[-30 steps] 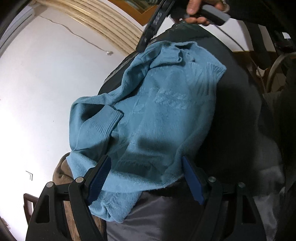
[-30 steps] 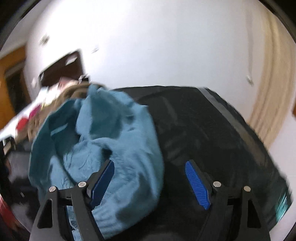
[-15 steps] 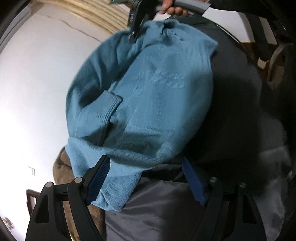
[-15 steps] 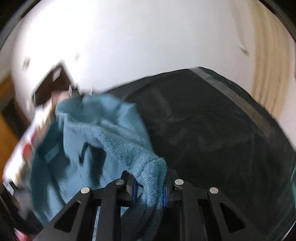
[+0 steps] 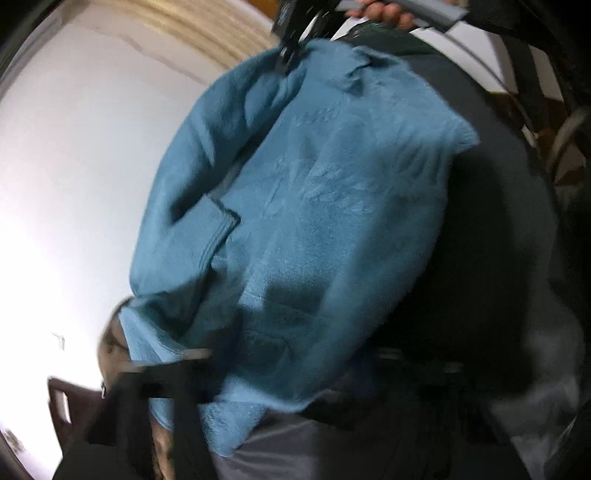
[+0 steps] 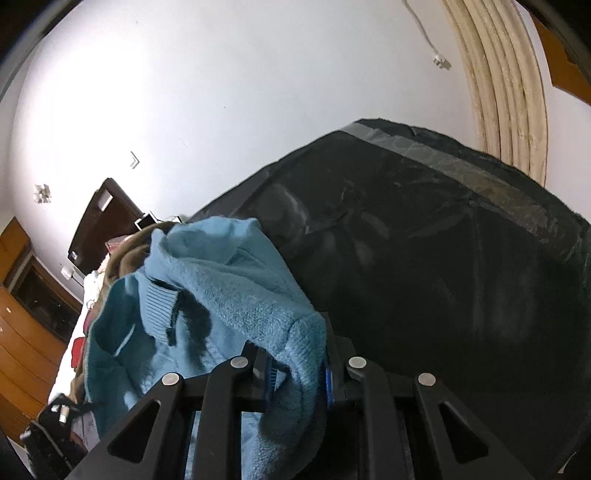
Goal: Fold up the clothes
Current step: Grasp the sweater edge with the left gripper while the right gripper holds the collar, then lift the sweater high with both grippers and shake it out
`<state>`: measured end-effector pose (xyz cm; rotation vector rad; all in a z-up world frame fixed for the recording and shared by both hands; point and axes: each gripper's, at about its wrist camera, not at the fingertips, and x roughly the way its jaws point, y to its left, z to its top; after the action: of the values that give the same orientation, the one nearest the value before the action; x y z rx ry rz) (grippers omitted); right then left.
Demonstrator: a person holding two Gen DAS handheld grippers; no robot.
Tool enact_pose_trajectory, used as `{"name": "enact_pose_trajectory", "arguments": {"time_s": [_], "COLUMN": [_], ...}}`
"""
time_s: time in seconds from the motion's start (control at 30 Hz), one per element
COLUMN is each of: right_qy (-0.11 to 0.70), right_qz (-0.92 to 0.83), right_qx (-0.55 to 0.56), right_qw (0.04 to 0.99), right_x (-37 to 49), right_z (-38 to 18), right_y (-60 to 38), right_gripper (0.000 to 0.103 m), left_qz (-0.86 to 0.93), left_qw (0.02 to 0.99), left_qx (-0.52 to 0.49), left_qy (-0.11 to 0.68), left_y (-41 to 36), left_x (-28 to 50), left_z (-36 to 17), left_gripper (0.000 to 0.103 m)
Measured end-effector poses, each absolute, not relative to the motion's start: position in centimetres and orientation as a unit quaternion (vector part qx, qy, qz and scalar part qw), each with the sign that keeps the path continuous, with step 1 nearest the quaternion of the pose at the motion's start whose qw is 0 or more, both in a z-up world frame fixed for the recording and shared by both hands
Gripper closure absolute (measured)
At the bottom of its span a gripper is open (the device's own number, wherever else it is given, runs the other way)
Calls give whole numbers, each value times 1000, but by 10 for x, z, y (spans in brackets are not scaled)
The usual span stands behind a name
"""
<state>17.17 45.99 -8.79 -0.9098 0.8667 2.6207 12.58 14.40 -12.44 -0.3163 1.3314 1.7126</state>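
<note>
Clamped on a fold of the blue sweater [image 6: 221, 295], my right gripper [image 6: 299, 373] has its blue pads [image 6: 267, 374] pressing the fuzzy knit from both sides, with the pinched edge bulging up between them and more cloth hanging below. My left gripper [image 5: 295, 373] is a dark blur at the bottom of its own view; its jaws have just been closing, with the sweater's lower hem [image 5: 236, 413] lying between them, but I cannot tell through the smear whether the pads already press on the cloth. From the left wrist, the sweater [image 5: 314, 221] spreads out ahead of me over a dark bedcover [image 5: 491, 240], its front showing a faint raised pattern and one ribbed cuff [image 5: 218, 221] folded across the left side. At the far end of that view my right gripper [image 5: 291, 48] bites the sweater's upper edge, with my right hand [image 5: 384, 14] on its handle. From the right wrist, the sweater bunches to the left of the jaws, the ribbed cuff [image 6: 159, 310] sticking up in the heap. Beyond it the dark bedcover [image 6: 443, 258] stretches away, a grey strip along its far edge. Further off stand a white wall [image 6: 221, 92], a dark headboard [image 6: 99, 225], wooden furniture [image 6: 26, 325] on the left, and a pale ribbed moulding [image 6: 506, 74] at the upper right.
</note>
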Motion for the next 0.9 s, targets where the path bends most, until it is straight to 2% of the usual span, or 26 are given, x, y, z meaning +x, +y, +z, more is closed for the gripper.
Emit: {"name": "enact_pose_trajectory", "arguments": {"time_s": [0.03,0.17,0.3,0.37,0.4,0.43,0.5,0.67,0.83,0.9], "right_qy": [300,294,229,193,172,142,82,-70,-288,-320], "right_qz": [896,901,923,932,937,942,952,956,921,908], "right_qx": [-305,-299,-295,-291,-290,-287,-275,-278,-262,-268], "right_qw": [115,113,97,94,95,100,106,68,8,-34], "right_x": [175,185,190,195,197,200,208,213,209,203], "right_z": [-85,-80,-74,-70,-67,-64,-58,-46,-65,-75], "right_y": [461,460,442,435,430,425,411,358,269,247], "right_gripper": [83,83,82,77,68,45,25,24,25,25], "left_qz": [705,771,845,876,886,896,909,926,933,934], "left_qw": [457,436,395,371,361,351,336,312,305,307], "left_qx": [-142,-155,-164,-167,-167,-167,-168,-161,-143,-135], "left_qy": [524,439,321,259,238,216,181,142,128,123], "left_y": [146,142,123,110,104,97,82,55,42,38], "left_x": [121,106,76,59,52,45,34,31,35,38], "left_z": [-121,-93,-52,-32,-26,-20,-9,15,37,49], "left_gripper": [86,86,86,86,86,86,86,86,86,86]}}
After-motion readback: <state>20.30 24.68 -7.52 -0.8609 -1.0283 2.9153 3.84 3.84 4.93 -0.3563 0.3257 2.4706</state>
